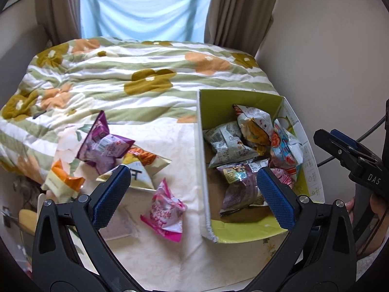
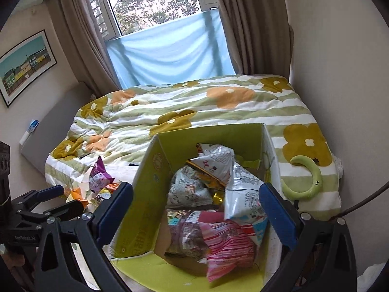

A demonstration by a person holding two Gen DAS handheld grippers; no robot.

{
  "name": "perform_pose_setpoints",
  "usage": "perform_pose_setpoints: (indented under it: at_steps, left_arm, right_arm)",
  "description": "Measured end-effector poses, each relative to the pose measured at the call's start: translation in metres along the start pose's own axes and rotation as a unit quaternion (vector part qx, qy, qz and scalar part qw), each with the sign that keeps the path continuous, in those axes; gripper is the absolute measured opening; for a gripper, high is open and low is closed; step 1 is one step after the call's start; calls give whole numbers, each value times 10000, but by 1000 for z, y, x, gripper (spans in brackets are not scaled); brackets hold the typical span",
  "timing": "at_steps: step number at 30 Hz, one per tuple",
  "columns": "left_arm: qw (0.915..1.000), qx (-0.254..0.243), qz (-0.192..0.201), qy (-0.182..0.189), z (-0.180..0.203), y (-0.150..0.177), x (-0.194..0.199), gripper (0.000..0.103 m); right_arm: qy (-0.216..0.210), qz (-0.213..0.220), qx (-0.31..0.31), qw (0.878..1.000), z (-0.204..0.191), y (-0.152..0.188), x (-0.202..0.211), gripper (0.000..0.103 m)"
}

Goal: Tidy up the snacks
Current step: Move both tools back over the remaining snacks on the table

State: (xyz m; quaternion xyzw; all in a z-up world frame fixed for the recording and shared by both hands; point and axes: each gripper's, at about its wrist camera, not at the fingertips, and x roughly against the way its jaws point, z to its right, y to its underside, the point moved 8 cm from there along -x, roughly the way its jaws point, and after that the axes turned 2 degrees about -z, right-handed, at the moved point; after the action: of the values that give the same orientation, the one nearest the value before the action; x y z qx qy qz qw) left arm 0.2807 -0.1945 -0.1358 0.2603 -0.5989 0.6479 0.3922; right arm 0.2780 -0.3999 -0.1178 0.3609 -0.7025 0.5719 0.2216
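Note:
A green cardboard box [image 1: 201,160] stands on the bed at the right, with several snack bags in it [image 1: 231,141]. In the right wrist view the box [image 2: 141,209] is right below my open, empty right gripper [image 2: 195,203], and a pink striped bag [image 2: 226,241] lies on top of the bags. My left gripper [image 1: 192,185] is open and empty, above the box's left wall. Left of the box lie a pink bag [image 1: 165,214], a purple bag [image 1: 104,146], a white and orange bag [image 1: 142,168] and an orange bag [image 1: 62,182].
A floral green-striped quilt [image 1: 136,73] covers the bed behind the box. A green neck ring [image 2: 306,182] lies on the quilt right of the box. Curtains and a window with blue cloth [image 2: 170,53] stand behind. A wall is at the right.

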Motion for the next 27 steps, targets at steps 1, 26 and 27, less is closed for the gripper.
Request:
perform_pose_setpoints:
  at_steps: [1, 26, 27]
  left_arm:
    - [9999, 33, 88, -53, -11, 1, 7, 102]
    - [9972, 140, -722, -154, -299, 59, 6, 102]
    - [9965, 105, -822, -87, -305, 61, -4, 102]
  right_arm:
    - [-55, 35, 49, 10000, -9, 0, 2, 103]
    - [-268, -310, 405, 9983, -252, 76, -57, 103]
    - [-237, -361, 412, 9982, -257, 83, -62, 103]
